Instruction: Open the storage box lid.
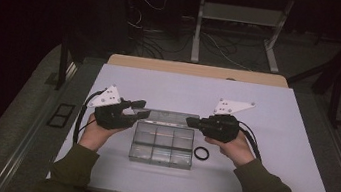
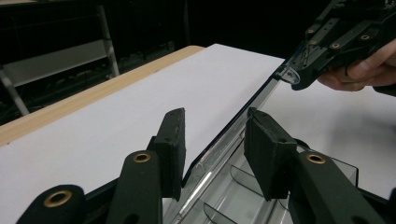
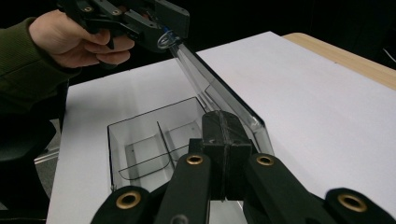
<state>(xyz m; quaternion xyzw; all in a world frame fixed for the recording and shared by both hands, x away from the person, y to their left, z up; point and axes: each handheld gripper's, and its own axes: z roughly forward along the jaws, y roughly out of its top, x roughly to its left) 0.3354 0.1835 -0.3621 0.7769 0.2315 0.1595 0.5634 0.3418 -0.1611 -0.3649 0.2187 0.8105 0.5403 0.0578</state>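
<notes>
Right tool [image 1: 191, 122] clamped on clear box lid [image 1: 168, 117], left tool [image 1: 142, 109] jaws parted astride lid's other end, hands level.

**A dim lab recording station**

This looks like a lab or test room. A white sheet covers the wooden counter [image 1: 197, 70]. Behind it, loose cables [image 1: 147, 32] sprawl over a grey carpeted floor [image 1: 20, 105] around the metal legs of a bench [image 1: 198, 29]. The surroundings are dark and bare.

high view: overhead, facing forward | gripper views: close, low, facing each other | shared: clear box [image 1: 162, 144] lid [image 2: 243, 116]
</notes>
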